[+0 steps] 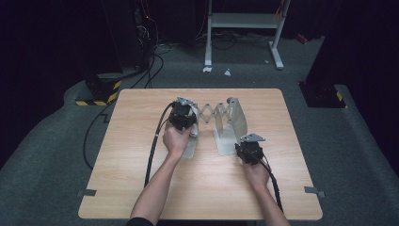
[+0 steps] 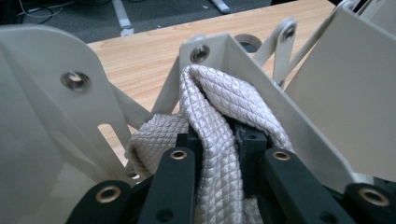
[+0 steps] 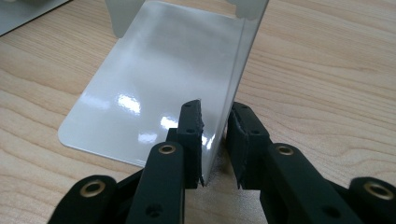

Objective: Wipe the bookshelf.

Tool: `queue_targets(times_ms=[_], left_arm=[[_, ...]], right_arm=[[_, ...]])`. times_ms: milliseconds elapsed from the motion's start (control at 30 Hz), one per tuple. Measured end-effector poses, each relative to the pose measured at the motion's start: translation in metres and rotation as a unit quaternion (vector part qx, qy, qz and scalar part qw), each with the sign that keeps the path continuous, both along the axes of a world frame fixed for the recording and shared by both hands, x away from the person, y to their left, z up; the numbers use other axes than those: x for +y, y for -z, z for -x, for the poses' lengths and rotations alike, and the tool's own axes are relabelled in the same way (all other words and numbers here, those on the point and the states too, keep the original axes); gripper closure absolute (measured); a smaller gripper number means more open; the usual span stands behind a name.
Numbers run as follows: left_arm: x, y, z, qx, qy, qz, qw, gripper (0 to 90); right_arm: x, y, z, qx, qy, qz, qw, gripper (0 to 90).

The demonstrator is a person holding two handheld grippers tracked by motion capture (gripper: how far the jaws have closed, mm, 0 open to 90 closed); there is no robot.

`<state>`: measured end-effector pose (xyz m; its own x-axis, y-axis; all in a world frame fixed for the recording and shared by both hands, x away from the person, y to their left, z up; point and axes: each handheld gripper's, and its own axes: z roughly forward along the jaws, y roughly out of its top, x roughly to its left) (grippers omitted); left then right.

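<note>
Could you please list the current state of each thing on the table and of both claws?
Grey metal scissor-linked bookend rack: partly extended, plates upright on the light wooden table.
White quilted cloth: bunched, draped between rack plates.
Left claw: shut on the cloth.
Right claw: astride an upright plate's edge.

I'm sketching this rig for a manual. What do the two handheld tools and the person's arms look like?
Both tools are black, each with two black jaws fixed by brass-ringed rivets. The left tool and right tool each carry a grey three-cornered plate on top and trail a black cable. The forearms are bare; a dark sleeve edge shows at the left arm.
</note>
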<state>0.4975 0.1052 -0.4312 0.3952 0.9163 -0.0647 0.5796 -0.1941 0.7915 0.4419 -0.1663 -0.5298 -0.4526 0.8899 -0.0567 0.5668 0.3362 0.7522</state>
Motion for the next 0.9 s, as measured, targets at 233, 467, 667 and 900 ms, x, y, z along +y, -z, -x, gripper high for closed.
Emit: queue_targets(times_ms=[233, 467, 667, 900], left_arm=[[0.001, 0.013, -0.001, 0.014, 0.003, 0.000, 0.9999, 79.5], [0.000, 0.019, -0.002, 0.020, 0.004, -0.004, 0.9998, 79.8], [0.000, 0.029, -0.002, 0.031, 0.006, -0.004, 0.9995, 79.9], [0.001, 0.045, -0.005, 0.055, 0.015, -0.011, 0.9983, 79.9]], right_arm=[[0.000, 0.000, 0.000, 0.000, -0.001, 0.000, 1.0000, 75.6], [0.000, 0.000, 0.000, 0.000, -0.001, 0.000, 1.0000, 75.5], [0.001, 0.000, 0.000, -0.001, -0.001, 0.001, 1.0000, 75.6], [0.000, 0.000, 0.000, 0.000, -0.003, -0.001, 1.0000, 75.6]])
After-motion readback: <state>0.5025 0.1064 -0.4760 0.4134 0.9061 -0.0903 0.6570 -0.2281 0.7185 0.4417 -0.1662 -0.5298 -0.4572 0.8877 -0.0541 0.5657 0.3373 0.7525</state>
